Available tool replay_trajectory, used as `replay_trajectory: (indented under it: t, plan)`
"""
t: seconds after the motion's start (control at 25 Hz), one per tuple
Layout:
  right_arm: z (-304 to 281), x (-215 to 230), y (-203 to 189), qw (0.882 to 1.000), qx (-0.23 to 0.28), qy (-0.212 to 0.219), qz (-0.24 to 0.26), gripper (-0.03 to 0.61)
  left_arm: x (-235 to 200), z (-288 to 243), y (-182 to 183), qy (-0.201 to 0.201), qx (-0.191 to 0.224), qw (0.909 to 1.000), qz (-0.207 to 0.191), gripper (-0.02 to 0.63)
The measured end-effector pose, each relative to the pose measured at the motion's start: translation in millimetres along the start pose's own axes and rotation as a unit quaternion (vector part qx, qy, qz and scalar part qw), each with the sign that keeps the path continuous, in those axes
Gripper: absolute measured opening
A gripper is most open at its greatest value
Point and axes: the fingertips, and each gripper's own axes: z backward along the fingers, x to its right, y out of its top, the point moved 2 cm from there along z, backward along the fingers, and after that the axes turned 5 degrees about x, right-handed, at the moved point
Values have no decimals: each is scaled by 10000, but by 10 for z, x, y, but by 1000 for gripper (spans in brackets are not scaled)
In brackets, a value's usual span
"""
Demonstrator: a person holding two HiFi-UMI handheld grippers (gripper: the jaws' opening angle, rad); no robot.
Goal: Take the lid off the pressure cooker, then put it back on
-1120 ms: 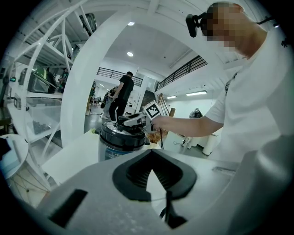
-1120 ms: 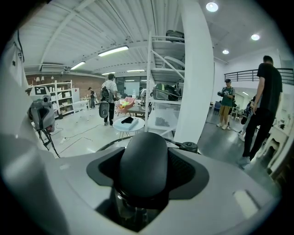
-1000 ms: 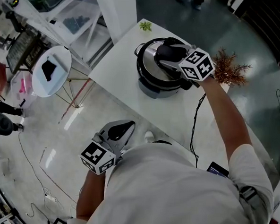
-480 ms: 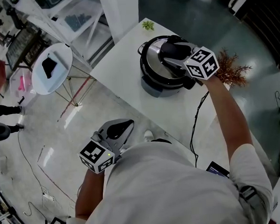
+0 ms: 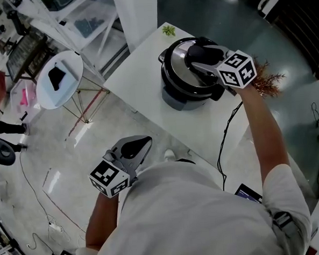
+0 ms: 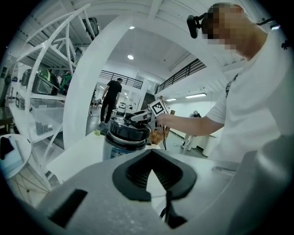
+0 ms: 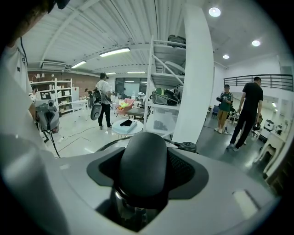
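Observation:
The pressure cooker [image 5: 178,95] stands on the white table [image 5: 141,93], black and steel; it also shows in the left gripper view [image 6: 120,140]. My right gripper [image 5: 202,56] is shut on the black handle [image 5: 198,53] on top of the lid [image 5: 178,61], which sits at the pot's rim, slightly raised. In the right gripper view the rounded handle [image 7: 142,160] fills the space between the jaws of the right gripper [image 7: 144,170]. My left gripper [image 5: 142,144] hangs off the table near my body, jaws together, holding nothing.
A dried brown plant [image 5: 267,80] stands just right of the cooker, and a small green sprig [image 5: 167,29] behind it. A black cable [image 5: 225,139] trails over the table's edge. A round white side table [image 5: 59,82] and a white column [image 5: 136,12] stand beyond. People stand about the room.
My right gripper has risen a little with the lid handle in it, and the lid has come up with it. The left gripper has stayed where it was.

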Motion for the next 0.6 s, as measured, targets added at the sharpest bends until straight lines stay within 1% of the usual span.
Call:
replay_trajectory:
  t: [0.2,0.36,0.6]
  plan:
    - [149,-56,50,9999,58,-113,-63,299,25,49,-16,-147,-37,9999,46,6]
    - [355,-74,86,9996,89,-270,-47,299,59,62,2,-297,-79,9995,-18,6]
    - [696,-173,36,9984,132,-524,-139,299,139,111,-42,-557,-146,9983,-72,6]
